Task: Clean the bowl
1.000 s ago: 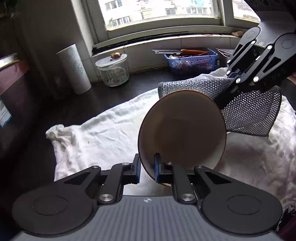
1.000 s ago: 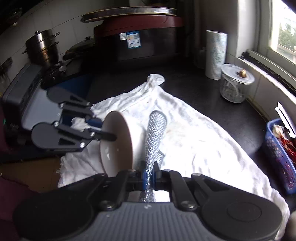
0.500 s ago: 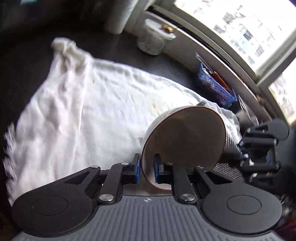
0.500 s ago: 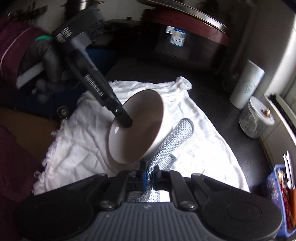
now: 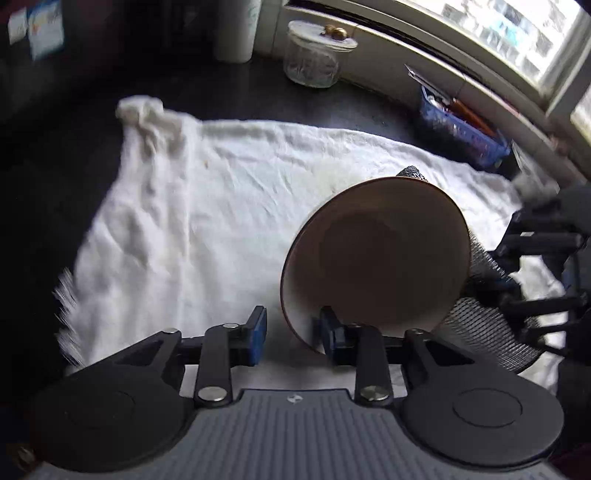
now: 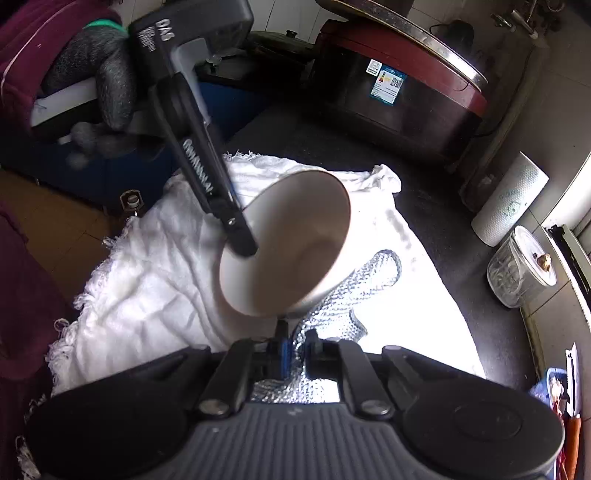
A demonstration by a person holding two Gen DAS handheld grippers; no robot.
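1. Bowl (image 5: 375, 258) tilted on its side above the white cloth (image 5: 221, 221), its opening toward the left wrist camera, its outer wall pale in the right wrist view (image 6: 284, 247).
2. Left gripper (image 5: 291, 330) low in its own view, fingers (image 5: 256, 330) opening, blue pads apart; bowl rim between them, right pad at or against the rim, left pad clear of it.
3. Same left gripper seen from the right wrist camera (image 6: 240, 236) as a dark arm reaching down to the bowl's near rim, held by a gloved hand (image 6: 107, 85) at upper left.
4. Right gripper (image 6: 295, 350) closed tight on a silvery mesh scrubber (image 6: 354, 291), which runs up from the fingers and lies against the underside of the bowl.
5. Scrubber also visible in the left wrist view (image 5: 487, 332), behind and below the bowl at right, with the dark frame of the right gripper just beside it.
6. Cloth spread wide over the dark worktop (image 5: 55, 166), bunched at its far corner.
7. Glass jar (image 5: 314, 55) with a lid near the window, a white paper roll (image 5: 236, 33) beside it, a blue basket (image 5: 461, 133) further along the sill side.
8. Large dark red appliance (image 6: 399, 96) with a label at the back of the worktop in the right wrist view.
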